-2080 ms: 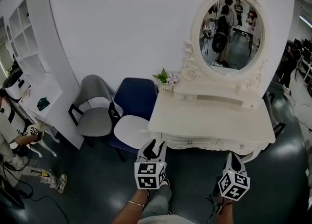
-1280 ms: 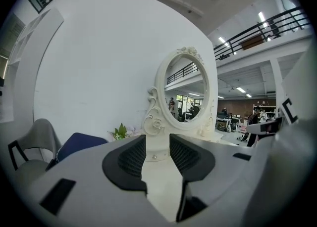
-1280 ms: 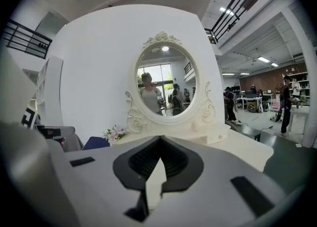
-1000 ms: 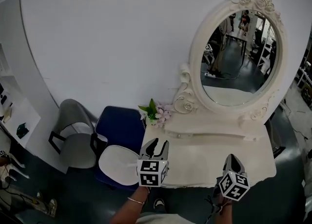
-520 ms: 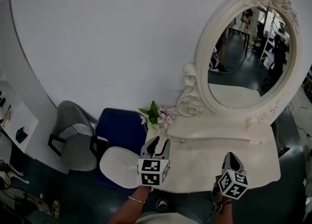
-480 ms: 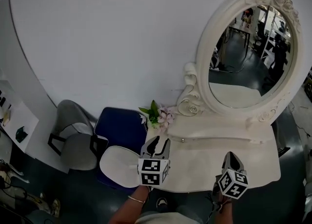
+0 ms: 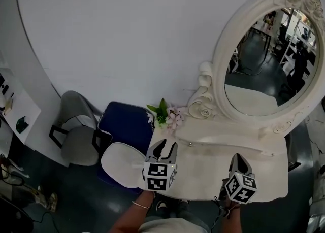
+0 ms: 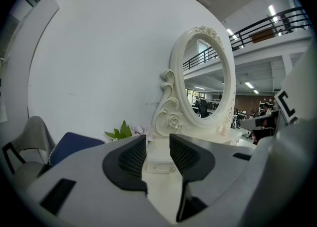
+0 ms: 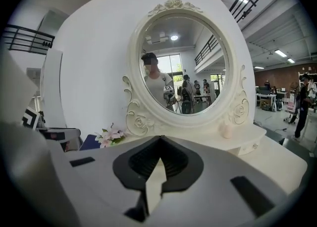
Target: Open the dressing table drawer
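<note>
The left gripper (image 7: 163,148) hangs over the front-left corner of the desk (image 7: 203,173). Its jaws stand apart with nothing between them, and the left gripper view looks through the gap (image 8: 157,147) at the shelf. The right gripper (image 7: 237,158) hangs over the desk's front edge, towards the right corner. Its jaws meet at the tips and hold nothing (image 9: 158,141).

The drawer (image 7: 203,146) sits in the low raised shelf along the back edge of the desk, under the oval mirror (image 7: 269,69). A small knob (image 7: 190,144) shows near its left end, and the front looks flush with the shelf. Both grippers are well apart from it. Any drawers under the desk top are hidden from the head view.

Flowers (image 7: 167,114) stand at the back-left corner. Left of the desk stand a blue chair (image 7: 127,125) and a grey chair (image 7: 76,138).
</note>
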Demonstrator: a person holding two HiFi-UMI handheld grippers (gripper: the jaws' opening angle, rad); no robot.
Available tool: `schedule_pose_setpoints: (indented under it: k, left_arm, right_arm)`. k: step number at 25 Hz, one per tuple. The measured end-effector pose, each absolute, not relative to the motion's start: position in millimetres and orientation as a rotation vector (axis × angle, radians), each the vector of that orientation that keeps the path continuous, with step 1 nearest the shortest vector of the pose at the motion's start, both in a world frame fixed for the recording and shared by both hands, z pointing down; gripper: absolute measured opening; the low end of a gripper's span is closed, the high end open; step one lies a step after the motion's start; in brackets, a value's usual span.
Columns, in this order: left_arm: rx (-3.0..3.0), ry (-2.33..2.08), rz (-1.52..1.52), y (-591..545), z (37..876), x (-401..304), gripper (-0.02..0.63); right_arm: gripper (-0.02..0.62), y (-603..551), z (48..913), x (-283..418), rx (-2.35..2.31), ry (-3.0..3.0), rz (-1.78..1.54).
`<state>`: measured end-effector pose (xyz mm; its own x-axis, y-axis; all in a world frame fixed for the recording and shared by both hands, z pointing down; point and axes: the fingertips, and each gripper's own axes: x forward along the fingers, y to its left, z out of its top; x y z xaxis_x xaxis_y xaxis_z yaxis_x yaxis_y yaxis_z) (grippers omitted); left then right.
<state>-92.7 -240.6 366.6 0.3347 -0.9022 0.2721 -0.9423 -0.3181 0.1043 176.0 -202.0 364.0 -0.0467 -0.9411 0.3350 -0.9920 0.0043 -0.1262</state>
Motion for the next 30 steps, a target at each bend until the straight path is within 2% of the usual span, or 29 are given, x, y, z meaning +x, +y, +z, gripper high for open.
schedule_pose_setpoints:
  k: [30]
  left_arm:
    - [2.27,-1.668,0.337,-279,405,-26,0.153]
  right_arm:
    - [0.006,-253,401,237,1.953,-2.114,0.598]
